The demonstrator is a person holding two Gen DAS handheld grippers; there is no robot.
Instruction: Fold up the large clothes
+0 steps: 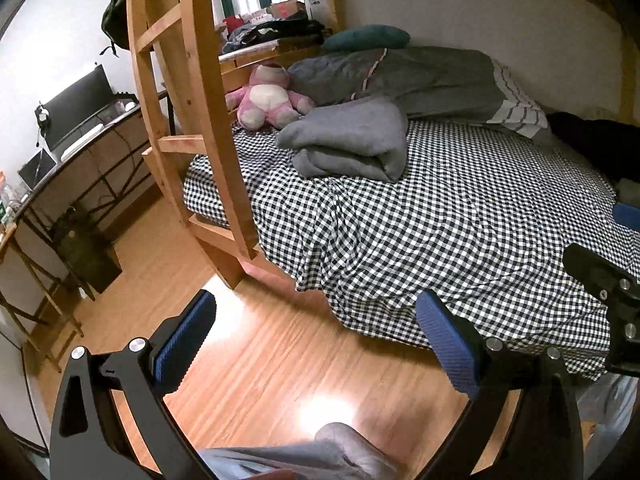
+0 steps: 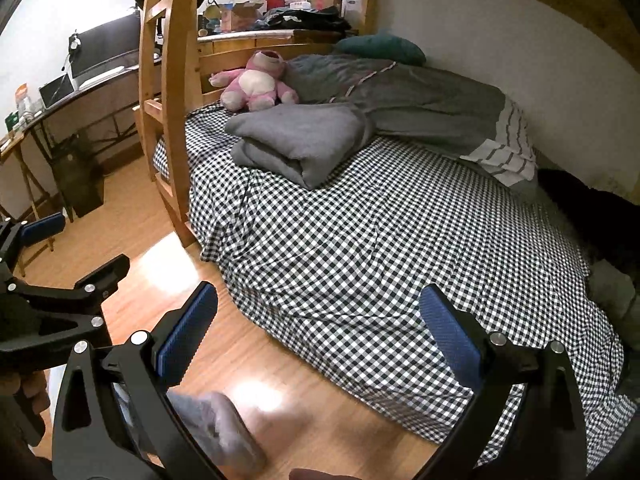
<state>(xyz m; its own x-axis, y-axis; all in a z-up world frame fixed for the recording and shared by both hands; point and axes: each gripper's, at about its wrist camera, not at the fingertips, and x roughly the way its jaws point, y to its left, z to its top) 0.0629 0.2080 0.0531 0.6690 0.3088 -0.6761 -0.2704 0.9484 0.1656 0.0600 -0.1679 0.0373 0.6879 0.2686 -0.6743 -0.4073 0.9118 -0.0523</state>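
We see one folded grey fleece garment lying on the black-and-white checked bed sheet, toward the head end of the bed and near its outer edge. It is thick and soft-looking, doubled over into a loose bundle with a rounded fold facing the foot of the bed; in the right wrist view the same bundle shows two stacked layers.

Just behind it sits one pink plush bear, touching or nearly touching the garment. One rumpled grey duvet with a striped white edge lies along the wall edge of the bed, and one teal pillow rests at the head corner. One wooden bunk ladder stands at the outer edge.

Our left tongs hang over the wooden floor beside the bed's outer edge, blue pads wide apart, holding nothing. Our right tongs are likewise spread wide and empty, one pad over the floor, the other over the sheet's edge. Both are well apart from the garment.
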